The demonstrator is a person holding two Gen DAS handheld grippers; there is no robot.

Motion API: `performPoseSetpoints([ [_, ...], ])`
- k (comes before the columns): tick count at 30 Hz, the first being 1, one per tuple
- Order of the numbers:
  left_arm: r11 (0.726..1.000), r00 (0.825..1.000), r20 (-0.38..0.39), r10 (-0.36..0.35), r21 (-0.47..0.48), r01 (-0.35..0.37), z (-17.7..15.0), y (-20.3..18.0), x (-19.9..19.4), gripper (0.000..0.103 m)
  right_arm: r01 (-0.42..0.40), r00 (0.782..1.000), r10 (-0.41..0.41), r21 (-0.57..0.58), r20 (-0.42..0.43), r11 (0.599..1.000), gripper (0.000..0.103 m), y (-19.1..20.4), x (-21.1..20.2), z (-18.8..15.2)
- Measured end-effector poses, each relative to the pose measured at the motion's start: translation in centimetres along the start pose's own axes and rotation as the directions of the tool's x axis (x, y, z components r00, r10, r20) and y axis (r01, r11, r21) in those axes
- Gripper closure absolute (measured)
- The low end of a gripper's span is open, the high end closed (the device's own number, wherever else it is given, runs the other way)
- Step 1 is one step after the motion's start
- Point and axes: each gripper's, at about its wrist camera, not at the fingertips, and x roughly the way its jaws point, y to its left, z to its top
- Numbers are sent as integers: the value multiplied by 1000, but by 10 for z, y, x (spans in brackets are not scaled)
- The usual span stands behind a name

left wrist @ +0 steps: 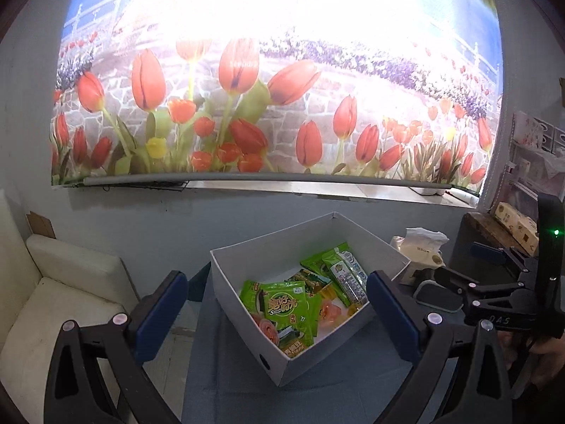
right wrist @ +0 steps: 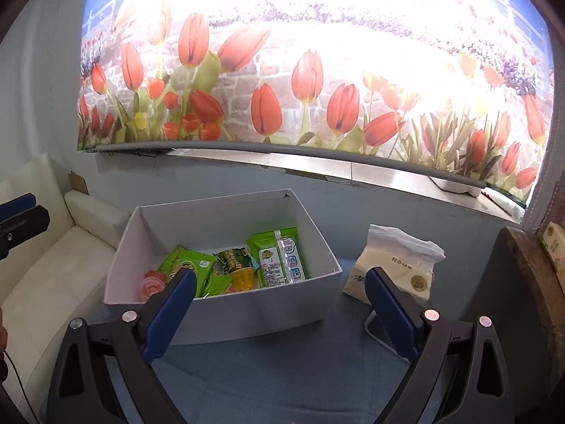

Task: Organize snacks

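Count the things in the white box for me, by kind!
In the white box:
Green snack packets: 4 that I can tell apart; overlaps may hide more
Jelly cups: 2, one yellow, one pink
Total: 6 that I can tell apart

Both wrist cams near, share box (left wrist: 247, 282) (right wrist: 226, 304)
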Motion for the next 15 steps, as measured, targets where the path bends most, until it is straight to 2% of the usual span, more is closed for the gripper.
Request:
performPoseSetpoints([
  [4, 999, 1000, 28, -3, 41, 1, -23, -18, -52, 0, -105, 994, 104, 74, 26, 992, 4, -6, -58, -23],
  [6, 996, 1000, 17, -15, 85, 14, -39, -34, -72, 0, -134, 991, 131, 90, 31, 987, 4, -3, -85, -37],
  [9, 996, 999, -34, -27, 85, 30, -65, -50, -92, 0, -133, 991, 131, 99, 31, 986, 4, 0, -124, -66],
  [11, 997, 996, -67, -64, 45, 67, -81, -56, -103, 0, -118, 993, 116, 110, 21, 987, 4, 0, -144, -85],
  [15, 996, 986, -144, -83, 0, 84, -102, -69, -124, 0, -120, 992, 123, 124, -13, 985, 4, 1, -173, -116],
])
